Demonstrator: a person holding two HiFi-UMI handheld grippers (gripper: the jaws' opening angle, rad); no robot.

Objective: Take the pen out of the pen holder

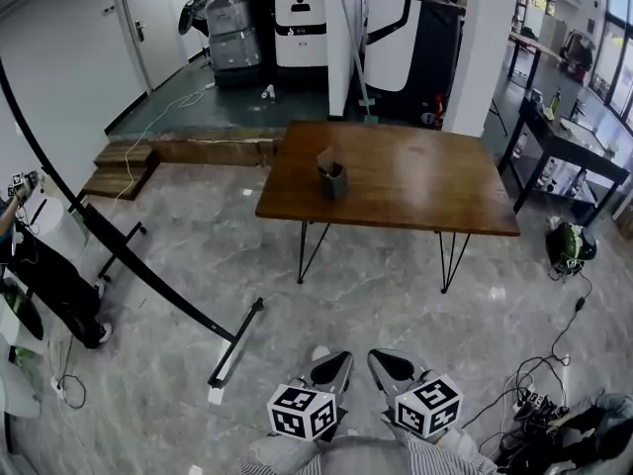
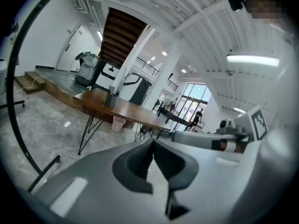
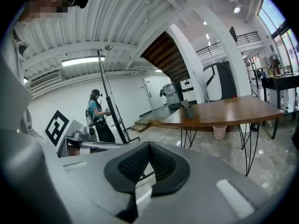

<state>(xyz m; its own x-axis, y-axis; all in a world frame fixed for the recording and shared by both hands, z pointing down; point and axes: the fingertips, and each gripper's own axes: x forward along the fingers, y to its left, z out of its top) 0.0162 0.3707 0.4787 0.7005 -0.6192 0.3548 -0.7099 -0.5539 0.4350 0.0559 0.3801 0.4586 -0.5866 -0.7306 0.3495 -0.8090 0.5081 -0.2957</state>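
Note:
A dark grey pen holder [image 1: 332,177] stands on the left part of a brown wooden table [image 1: 415,181], well ahead of me across the floor. It also shows small in the left gripper view as the pen holder [image 2: 110,98] and in the right gripper view as the pen holder [image 3: 188,109]. Any pen in it is too small to make out. My left gripper [image 1: 334,366] and right gripper [image 1: 384,363] sit side by side at the bottom of the head view, far from the table. Both are shut, pads touching, with nothing between them.
A black curved stand [image 1: 119,250] with a floor foot crosses the left of the floor. A pink waste bin [image 2: 118,123] sits under the table. A dark side table [image 1: 564,151] is at the right, cables [image 1: 554,364] lie at the lower right, and a person [image 3: 98,120] stands at the left.

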